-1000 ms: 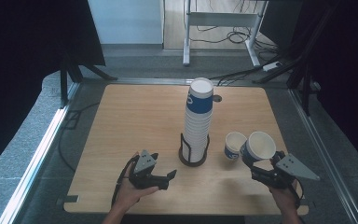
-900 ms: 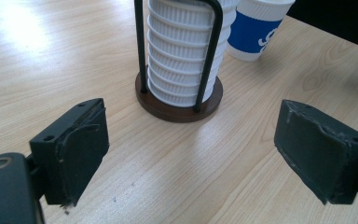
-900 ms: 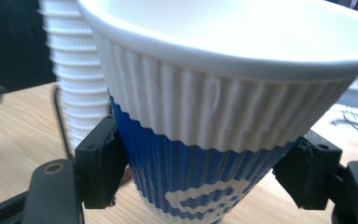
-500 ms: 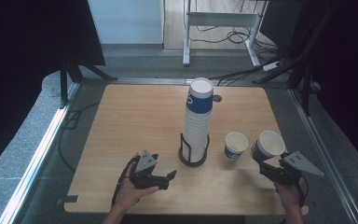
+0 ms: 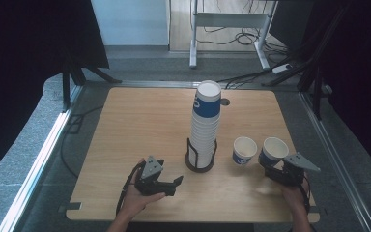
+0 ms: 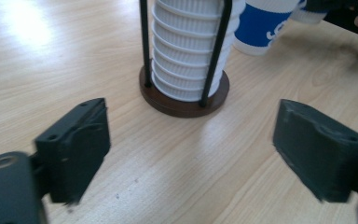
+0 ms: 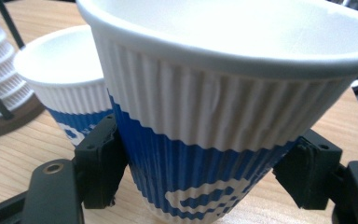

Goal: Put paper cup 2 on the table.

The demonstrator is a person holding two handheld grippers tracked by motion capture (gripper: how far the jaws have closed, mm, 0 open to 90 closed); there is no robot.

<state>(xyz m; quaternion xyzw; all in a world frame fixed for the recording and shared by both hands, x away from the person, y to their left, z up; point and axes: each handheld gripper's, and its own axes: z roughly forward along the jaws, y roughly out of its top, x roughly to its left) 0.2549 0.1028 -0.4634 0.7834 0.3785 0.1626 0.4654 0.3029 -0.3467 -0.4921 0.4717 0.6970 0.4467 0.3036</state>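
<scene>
Wooden table [image 5: 140, 125], grey floor; right hand-held gripper [image 5: 274, 170] clamps cup [image 5: 273, 151], left hand-held gripper [image 5: 174, 186] empty, closing.

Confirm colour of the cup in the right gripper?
The held cup is white ribbed on top, blue with white lettering below; clearest in the right gripper view.

My left gripper [image 5: 166, 182] and right gripper [image 5: 276, 170] are black, each topped by a grey three-cornered plate, trailing a black cable; round screw holes mark the jaw arms.

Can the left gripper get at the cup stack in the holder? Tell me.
Probably yes. The left gripper has open, empty jaws aimed at the cup stack, with bare table between. The holder has upright rods that may hamper a grip.
</scene>
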